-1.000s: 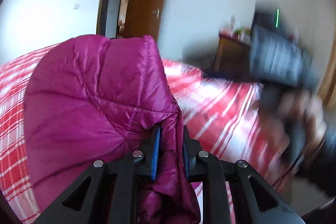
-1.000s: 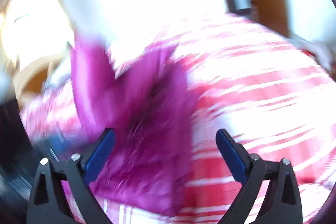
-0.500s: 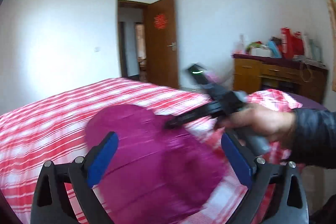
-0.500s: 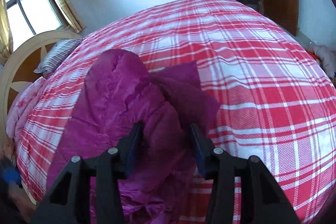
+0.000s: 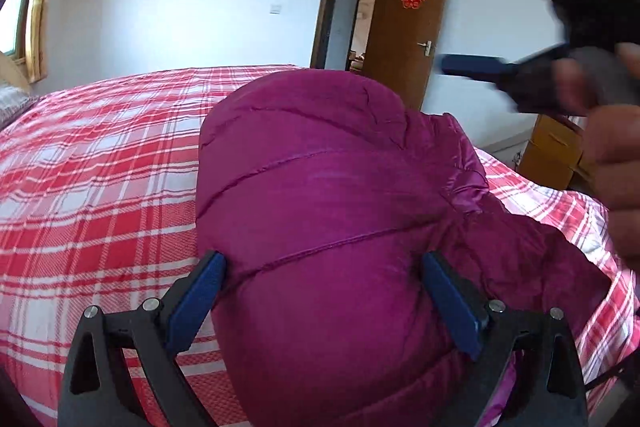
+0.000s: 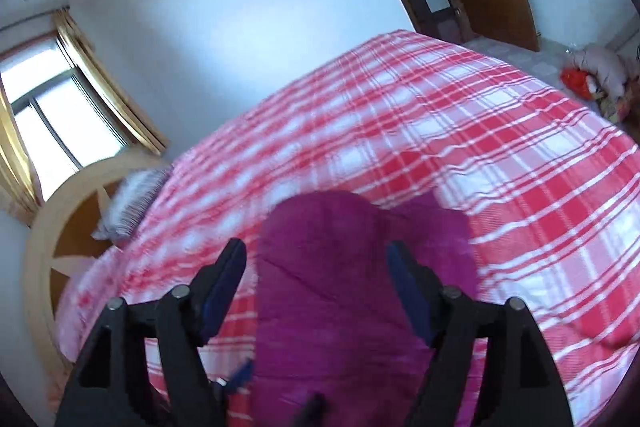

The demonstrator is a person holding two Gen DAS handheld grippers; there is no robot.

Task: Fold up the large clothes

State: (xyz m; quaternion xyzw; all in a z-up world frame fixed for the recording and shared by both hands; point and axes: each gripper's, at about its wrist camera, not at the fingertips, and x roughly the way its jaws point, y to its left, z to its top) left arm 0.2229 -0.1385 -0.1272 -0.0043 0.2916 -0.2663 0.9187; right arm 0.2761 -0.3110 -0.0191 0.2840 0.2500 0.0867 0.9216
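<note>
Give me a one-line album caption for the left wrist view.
Open left gripper straddles a puffy magenta jacket on a red plaid bed, right gripper blurred above.

Bright daylight enters from the window (image 6: 60,131), which is washed out by glare. Fisheye bending curves the walls near dark frame corners. The right gripper (image 5: 500,23) and the bed (image 6: 440,131) are smeared by motion blur.

Magenta jacket (image 5: 320,211) — red-white plaid bedspread (image 5: 100,163)
</note>
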